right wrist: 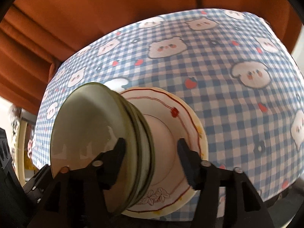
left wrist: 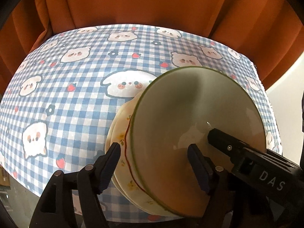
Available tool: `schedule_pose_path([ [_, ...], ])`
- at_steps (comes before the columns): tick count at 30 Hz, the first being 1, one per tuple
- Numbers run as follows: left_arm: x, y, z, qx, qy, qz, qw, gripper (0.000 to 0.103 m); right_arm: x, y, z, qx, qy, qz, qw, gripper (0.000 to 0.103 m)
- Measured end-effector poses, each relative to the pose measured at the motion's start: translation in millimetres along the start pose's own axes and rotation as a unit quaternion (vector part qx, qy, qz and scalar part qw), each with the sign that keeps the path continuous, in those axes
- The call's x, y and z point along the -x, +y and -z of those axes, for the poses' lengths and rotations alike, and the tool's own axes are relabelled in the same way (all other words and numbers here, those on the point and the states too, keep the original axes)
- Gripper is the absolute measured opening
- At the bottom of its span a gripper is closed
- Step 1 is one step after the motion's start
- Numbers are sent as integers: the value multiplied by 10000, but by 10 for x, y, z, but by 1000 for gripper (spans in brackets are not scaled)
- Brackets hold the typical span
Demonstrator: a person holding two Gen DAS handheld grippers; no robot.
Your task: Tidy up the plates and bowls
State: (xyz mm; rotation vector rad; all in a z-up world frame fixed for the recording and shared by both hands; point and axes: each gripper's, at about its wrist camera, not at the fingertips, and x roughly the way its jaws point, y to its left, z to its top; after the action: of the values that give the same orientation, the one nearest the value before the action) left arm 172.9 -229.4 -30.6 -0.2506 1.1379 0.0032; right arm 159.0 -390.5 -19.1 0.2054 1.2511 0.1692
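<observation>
A stack of green-rimmed bowls [right wrist: 91, 133] sits on cream flowered plates [right wrist: 182, 117], near the front edge of a table under a blue checked cloth [left wrist: 79, 87] printed with cartoon animals, an orange curtain [left wrist: 133, 1] behind. The left gripper [left wrist: 154, 163] straddles the top bowl's [left wrist: 190, 114] near rim, jaws parted, one finger outside and one inside, neither pad pressing. The right gripper [right wrist: 152, 161] straddles the far side of the stack, also spread and holding nothing.
</observation>
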Motion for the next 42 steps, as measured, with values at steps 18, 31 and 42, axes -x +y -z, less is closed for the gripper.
schedule_pose_path([
  [18, 791, 627, 122, -858, -1030, 160, 9908, 97, 745, 689, 491, -613, -1718, 1656, 9692, 72],
  [31, 1047, 1798, 551, -636, -1721, -500, 9817, 98, 451, 1743, 1140, -56, -2082, 1251, 9700, 78],
  [42, 1232, 2349, 950, -553, -1957, -720, 9765, 99, 307, 2400, 1563, 431, -2310, 941, 9674, 86],
])
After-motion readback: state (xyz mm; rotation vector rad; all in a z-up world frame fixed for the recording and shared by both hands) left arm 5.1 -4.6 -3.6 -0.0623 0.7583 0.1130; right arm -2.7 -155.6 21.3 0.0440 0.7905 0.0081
